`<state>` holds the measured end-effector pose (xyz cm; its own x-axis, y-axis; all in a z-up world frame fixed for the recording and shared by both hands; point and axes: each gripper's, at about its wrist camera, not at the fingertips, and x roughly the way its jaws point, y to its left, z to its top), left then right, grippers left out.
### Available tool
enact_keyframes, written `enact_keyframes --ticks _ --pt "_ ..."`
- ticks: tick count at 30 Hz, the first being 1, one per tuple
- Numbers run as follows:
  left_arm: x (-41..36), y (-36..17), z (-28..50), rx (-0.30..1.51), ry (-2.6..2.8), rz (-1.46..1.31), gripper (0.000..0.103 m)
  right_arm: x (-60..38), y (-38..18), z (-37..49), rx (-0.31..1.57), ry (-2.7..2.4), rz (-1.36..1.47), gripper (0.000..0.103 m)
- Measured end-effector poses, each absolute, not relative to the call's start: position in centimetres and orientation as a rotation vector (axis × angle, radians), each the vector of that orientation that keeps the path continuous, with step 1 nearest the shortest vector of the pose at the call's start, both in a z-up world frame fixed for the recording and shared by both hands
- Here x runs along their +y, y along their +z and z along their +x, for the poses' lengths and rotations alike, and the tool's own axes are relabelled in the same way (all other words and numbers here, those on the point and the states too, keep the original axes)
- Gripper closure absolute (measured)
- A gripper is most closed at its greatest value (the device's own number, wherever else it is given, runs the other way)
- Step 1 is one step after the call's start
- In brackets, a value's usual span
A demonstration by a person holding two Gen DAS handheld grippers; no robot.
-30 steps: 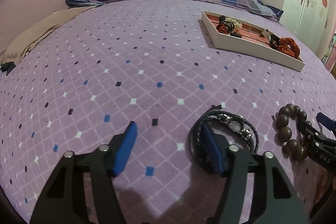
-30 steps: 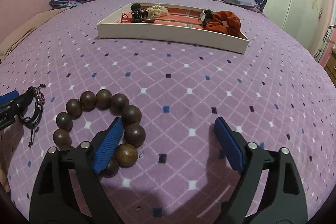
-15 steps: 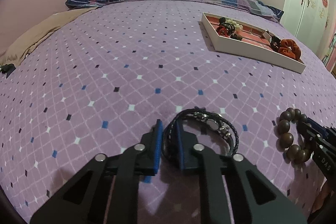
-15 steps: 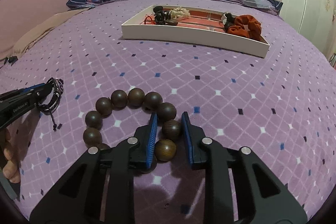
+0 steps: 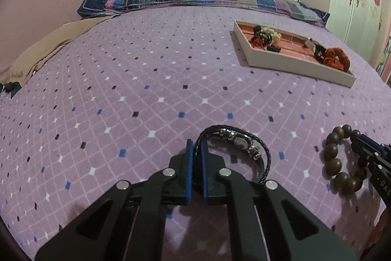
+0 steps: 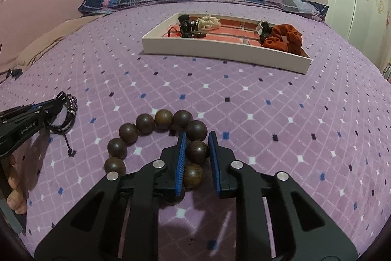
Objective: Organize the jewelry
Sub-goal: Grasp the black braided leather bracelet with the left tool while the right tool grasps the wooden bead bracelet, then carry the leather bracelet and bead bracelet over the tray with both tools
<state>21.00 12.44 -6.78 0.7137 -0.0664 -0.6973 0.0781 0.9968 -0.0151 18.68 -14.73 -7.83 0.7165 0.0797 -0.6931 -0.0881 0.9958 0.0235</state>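
- Fingers [image 5: 189,163] of the left gripper [image 5: 197,151], at the lower centre of its own view, are pressed nearly together on the black braided bracelet [image 5: 240,142], pinching the cord at the loop's left end; the rest of the loop sticks out to the right over the bed [image 5: 146,80].
- Right gripper [image 6: 197,143], lower centre of its view, is clamped on one bead of the wooden bead bracelet [image 6: 156,125], whose ring curves off to the left on the bed.
- Lettering on the left gripper's side, at the left edge of the right wrist view, reads "GenRobot.AI"; "DAS" shows on the right gripper at the right edge of the left view.
- White tray [image 6: 220,51] sits in the upper middle, well apart from both bracelets, with an orange scrunchie [image 6: 284,37] inside at its right end.
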Motion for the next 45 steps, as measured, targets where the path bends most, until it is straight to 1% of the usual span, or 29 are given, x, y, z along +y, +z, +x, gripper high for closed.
enact_keyframes --ticks 11,22,30,37,41,45 --pt "10.6 -4.1 21.9 0.713 -0.109 -0.023 0.097 -17.6 -6.1 19.7 0.717 0.1 0.03 0.084" --pt "5.4 0.1 25.0 0.661 -0.154 -0.072 0.097 -22.2 -2.8 23.2 0.667 0.082 0.102 0.084" --pt "1.7 2.1 29.9 0.66 -0.17 -0.031 0.097 -24.6 1.5 26.6 0.589 0.064 0.06 0.084" --pt "-0.4 2.3 34.7 0.683 -0.184 -0.035 0.097 -26.3 4.0 30.8 0.548 0.055 0.048 0.084" --pt "-1.2 1.8 37.1 0.689 -0.183 -0.019 0.097 -26.6 3.6 34.2 0.552 0.06 0.055 0.084" --pt "-2.3 0.4 39.6 0.708 -0.191 -0.004 0.097 -26.8 1.2 37.6 0.592 0.057 0.05 0.084"
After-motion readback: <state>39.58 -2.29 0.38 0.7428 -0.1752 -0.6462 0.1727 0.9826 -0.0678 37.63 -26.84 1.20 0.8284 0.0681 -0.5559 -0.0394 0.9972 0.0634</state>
